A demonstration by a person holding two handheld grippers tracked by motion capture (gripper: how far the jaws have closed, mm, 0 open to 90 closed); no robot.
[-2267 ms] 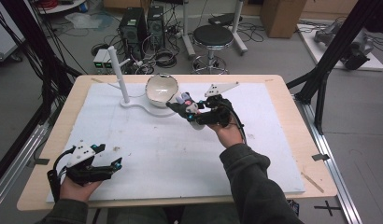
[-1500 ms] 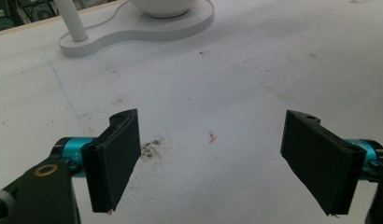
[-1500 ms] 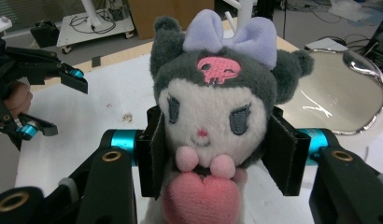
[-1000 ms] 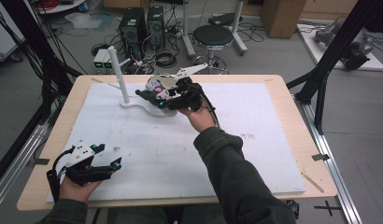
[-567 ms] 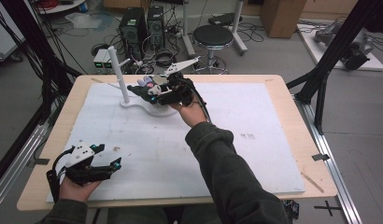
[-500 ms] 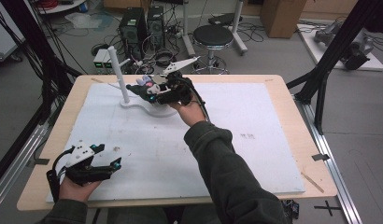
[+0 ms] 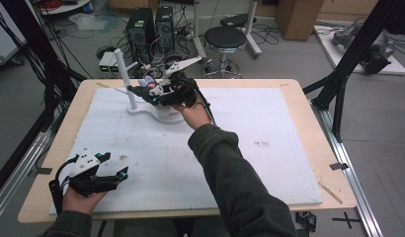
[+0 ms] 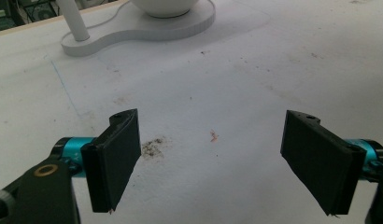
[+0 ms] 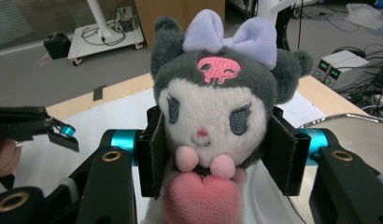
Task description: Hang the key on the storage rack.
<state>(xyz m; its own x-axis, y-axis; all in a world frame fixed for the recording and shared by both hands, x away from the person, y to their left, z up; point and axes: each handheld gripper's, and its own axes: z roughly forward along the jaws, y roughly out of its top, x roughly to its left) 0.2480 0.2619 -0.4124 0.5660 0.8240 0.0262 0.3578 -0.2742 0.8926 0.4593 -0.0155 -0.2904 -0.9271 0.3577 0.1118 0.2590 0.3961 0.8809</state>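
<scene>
A plush toy [image 9: 210, 107] with a grey hood, a lilac bow, a pink skull mark and a pink heart sits between the pads of my right gripper [image 9: 213, 158], which is shut on it. From above, that gripper [image 7: 141, 91] holds the toy [image 7: 150, 83] at the table's far left, over a white stand [image 7: 141, 109] and next to its upright post [image 7: 122, 74]. A bowl with a shiny rim [image 9: 353, 126] lies just below and to the right of the toy. My left gripper [image 7: 122, 174] rests near the front left edge, open, nothing between its jaws [image 8: 213, 168].
A white mat [image 7: 269, 128] covers most of the wooden table. The stand's base [image 8: 133, 32], its post [image 8: 73, 18] and the bowl's underside [image 8: 164, 7] lie ahead of the left gripper. Behind the table stand a black stool [image 7: 225, 37] and computer cases [image 7: 151, 24].
My right gripper has carried the plush toy leftward, from beside the bowl to above it and close to the white post. The left gripper has stayed put.
</scene>
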